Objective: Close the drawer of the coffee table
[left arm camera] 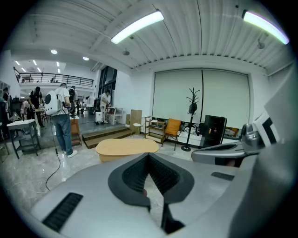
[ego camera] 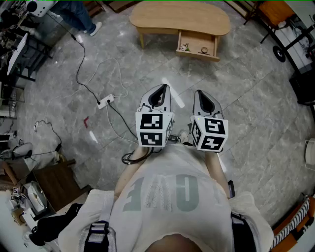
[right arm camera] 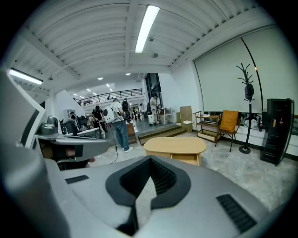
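The drawer stands pulled out from the near side of the coffee table, at the upper centre of the head view, right of the middle. A few small items lie in it, too small to identify. The far edge of the tabletop is cut off by the top of the frame.

In the left gripper view only the oval tabletop shows above the gripper's own body, and the drawer cannot be made out there. In the right gripper view the table sits at mid-frame with the open drawer just under its top, its lower part hidden behind the gripper.

The left gripper is clenched: its jaws meet at the tips with nothing between them. The right gripper reads the same, clenched and empty. Both are held side by side close to the person's chest, at the lower centre of the head view, pointing toward the table and well apart from it. Neither touches anything.

On the grey stone floor to the left lies a white power strip with cables running from it. A bystander's legs are cut off at the upper left.
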`<state>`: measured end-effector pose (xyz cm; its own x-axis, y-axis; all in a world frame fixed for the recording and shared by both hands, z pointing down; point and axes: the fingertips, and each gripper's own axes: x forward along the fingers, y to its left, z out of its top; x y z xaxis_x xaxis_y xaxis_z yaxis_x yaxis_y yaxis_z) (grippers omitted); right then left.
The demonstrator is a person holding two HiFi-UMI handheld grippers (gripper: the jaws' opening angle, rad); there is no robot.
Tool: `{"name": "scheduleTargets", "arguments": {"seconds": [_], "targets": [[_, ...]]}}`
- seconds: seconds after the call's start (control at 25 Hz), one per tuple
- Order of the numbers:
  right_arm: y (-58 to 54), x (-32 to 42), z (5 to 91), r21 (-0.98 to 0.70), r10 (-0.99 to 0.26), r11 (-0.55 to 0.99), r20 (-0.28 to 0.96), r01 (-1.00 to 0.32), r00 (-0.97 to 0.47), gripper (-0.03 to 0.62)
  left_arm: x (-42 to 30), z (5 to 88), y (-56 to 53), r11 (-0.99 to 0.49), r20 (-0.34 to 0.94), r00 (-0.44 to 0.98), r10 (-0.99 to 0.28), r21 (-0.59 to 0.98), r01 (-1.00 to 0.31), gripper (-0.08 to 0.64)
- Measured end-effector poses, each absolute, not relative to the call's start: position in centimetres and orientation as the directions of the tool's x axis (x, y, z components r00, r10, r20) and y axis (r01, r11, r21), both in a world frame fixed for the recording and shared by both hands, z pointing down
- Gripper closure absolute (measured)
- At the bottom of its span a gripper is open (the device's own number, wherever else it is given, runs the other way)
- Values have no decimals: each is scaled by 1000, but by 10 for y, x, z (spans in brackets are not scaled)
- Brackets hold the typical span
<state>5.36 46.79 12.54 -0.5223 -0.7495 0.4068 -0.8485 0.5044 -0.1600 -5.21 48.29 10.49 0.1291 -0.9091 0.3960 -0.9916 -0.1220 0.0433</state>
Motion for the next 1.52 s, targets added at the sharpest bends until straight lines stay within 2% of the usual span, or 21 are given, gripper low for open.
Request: {"name": "scheduleTargets", "arguments": {"seconds": [0.48,0.72,0.88,1.12,1.32,1.52], "targets": [[458,76,138,-182,-705,561,407,-807,-581,586,-31,112,478,-55,380,70,-922,51,-997,552],[448,77,142,-278,-698,539,380,-795,-606,586,-41,113,471,-20,374,46,-926,72,-997,552],[431,73,142,-233,-693,568,382,-789,-611,586,-55,113,449,-7,363,41,-931,95,-995,552],[369,47,157,-180,-720,558,380,-810,-581,586,-97,130,368,-24,332,63,-941,122,-992,552],[286,55,140,-163,-797,457,361,-874,-484,586,-118,129,279,-84,318,129,-939,152,-985,552],[214,24,127,-170,-811,423,366,-890,-455,586,-148,121,205,-130,331,177,-927,161,-978,552]]}}
